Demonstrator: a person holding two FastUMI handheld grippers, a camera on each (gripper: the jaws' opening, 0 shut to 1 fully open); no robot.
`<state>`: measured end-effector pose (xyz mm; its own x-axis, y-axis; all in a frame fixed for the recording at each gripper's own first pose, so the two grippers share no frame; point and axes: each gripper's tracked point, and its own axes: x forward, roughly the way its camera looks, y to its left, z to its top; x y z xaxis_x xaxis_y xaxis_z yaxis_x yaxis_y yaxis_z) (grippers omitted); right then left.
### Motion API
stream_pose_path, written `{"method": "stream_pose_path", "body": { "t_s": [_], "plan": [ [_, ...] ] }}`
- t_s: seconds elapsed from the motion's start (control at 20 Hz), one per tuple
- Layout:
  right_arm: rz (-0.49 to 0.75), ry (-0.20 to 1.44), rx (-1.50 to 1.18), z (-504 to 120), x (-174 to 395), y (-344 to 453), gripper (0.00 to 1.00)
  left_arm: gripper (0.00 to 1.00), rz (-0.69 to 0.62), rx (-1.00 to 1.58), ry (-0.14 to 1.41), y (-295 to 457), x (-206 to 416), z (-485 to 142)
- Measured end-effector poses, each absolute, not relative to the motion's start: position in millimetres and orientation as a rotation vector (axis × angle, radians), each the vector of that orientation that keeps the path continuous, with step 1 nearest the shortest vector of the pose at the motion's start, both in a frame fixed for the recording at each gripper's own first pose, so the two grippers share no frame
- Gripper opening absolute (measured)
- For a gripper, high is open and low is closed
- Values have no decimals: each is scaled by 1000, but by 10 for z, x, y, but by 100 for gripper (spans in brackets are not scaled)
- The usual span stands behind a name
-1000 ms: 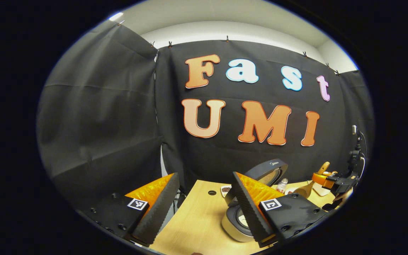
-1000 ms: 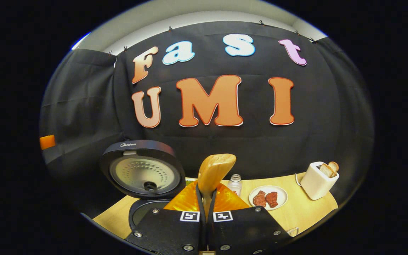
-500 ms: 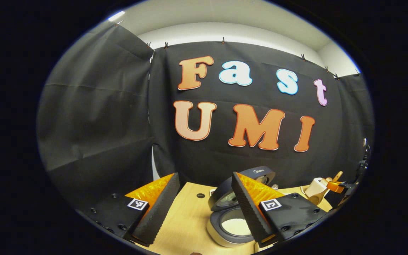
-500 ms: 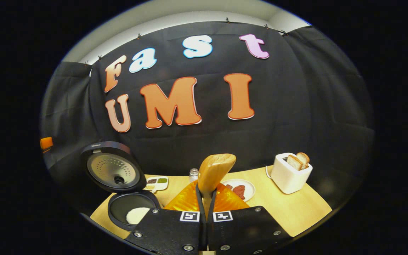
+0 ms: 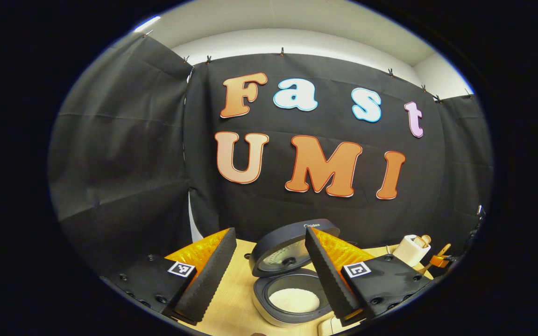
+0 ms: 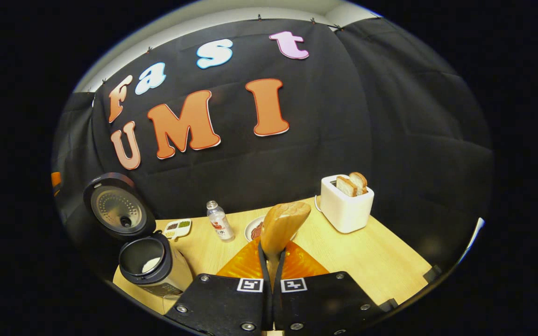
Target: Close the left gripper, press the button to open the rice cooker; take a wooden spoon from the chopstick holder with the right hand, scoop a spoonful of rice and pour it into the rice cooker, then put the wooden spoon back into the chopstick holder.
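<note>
You are swinging the emptied wooden spoon (image 6: 282, 228) away from the rice cooker (image 6: 150, 266), heading for the chopstick holder.

Over the last second the right gripper (image 6: 271, 261) has been turning right, so the open cooker is sliding to the left edge of its view, white rice showing in the pot. Its jaws are clamped together on the spoon's handle, bowl pointing up. Your left gripper (image 5: 269, 275) is idling with its jaws apart above the cooker. I'd judge the pour done, with only the return remaining.

Wood table (image 6: 371, 254) ahead of right gripper (image 6: 272, 254): rice cooker (image 6: 153, 268) far left, condiment tray (image 6: 178, 227), bottle (image 6: 218, 221), plate (image 6: 253, 230), toaster (image 6: 346, 204) to right.
</note>
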<state>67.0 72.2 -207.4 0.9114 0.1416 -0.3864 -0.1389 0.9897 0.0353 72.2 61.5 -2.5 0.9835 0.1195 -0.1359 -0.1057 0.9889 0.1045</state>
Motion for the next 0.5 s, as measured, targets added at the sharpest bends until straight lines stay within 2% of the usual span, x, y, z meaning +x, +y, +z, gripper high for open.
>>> {"method": "stream_pose_path", "body": {
  "t_s": [0.5],
  "plan": [
    [138, 531, 43, -2977, 687, 426, 0, 100, 201, 94, 171, 602, 467, -71]
  ]
}}
